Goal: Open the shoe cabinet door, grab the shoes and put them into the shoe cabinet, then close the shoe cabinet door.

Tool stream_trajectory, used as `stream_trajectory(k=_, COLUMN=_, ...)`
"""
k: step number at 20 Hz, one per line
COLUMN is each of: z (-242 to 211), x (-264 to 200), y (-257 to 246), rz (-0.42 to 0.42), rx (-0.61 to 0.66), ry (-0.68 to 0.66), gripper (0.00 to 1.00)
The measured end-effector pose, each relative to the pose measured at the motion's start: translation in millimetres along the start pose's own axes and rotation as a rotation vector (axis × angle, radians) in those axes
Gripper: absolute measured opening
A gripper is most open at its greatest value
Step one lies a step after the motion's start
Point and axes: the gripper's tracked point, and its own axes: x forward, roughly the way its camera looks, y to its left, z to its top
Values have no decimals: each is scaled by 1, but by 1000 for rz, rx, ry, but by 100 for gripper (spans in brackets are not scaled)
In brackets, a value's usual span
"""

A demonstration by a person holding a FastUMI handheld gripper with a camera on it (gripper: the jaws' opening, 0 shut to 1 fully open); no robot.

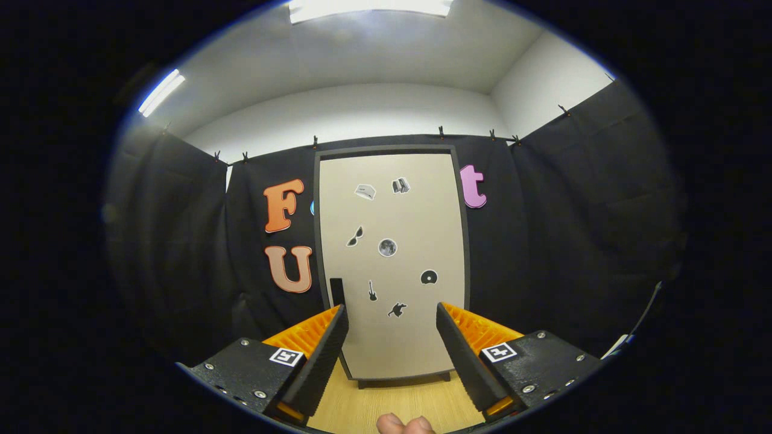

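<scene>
Claw (392, 328) spread wide, gripping nothing, facing the shoe cabinet door (392, 265) (closed).

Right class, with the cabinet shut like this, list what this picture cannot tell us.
- Inside of the cabinet: hidden in the gripper view by its closed door.
- Stickers on the door: too small to make out in detail.
- Handle: its lower end hidden behind the left finger of the open tongs.
- Fingertips below: cut off.
</scene>
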Motion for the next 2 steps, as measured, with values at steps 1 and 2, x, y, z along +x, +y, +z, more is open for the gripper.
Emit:
stream_trajectory(k=1, z=1, x=-2, y=-4, rz=-3, rx=5, ry=-2, gripper=92)
stream_trajectory(k=2, z=0, x=-2, y=-6, rz=-8, rx=7, ry=-2, gripper=92)
